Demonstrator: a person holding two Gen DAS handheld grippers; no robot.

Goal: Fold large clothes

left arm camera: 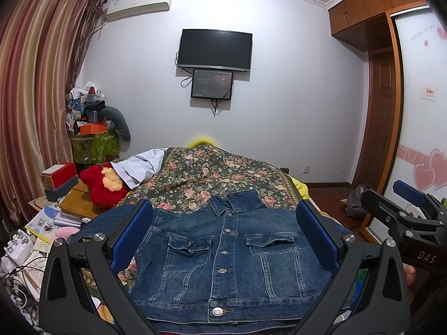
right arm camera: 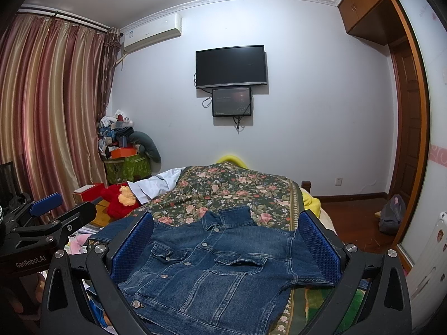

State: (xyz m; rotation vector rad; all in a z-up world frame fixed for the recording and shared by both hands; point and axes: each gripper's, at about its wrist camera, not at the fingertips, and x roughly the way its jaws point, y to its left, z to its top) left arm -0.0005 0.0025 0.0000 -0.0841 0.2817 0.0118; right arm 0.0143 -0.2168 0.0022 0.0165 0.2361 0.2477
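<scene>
The denim jacket [left arm camera: 223,256] lies flat, buttoned, on the flowery bedspread [left arm camera: 212,173] — left gripper [left arm camera: 223,240] and right gripper [right arm camera: 226,245] both spread wide, holding nothing.

Clutter [left arm camera: 42,234] left, floor [right arm camera: 354,212] free rt.

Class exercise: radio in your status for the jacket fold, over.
Left gripper open, empty. Right gripper open, empty. Denim jacket flat, front up, buttoned, on floral bedspread, unfolded. Nothing lying on it.

Denim jacket [left arm camera: 223,265] hem cut off by bottom edge; sleeves hidden behind jaws.
</scene>
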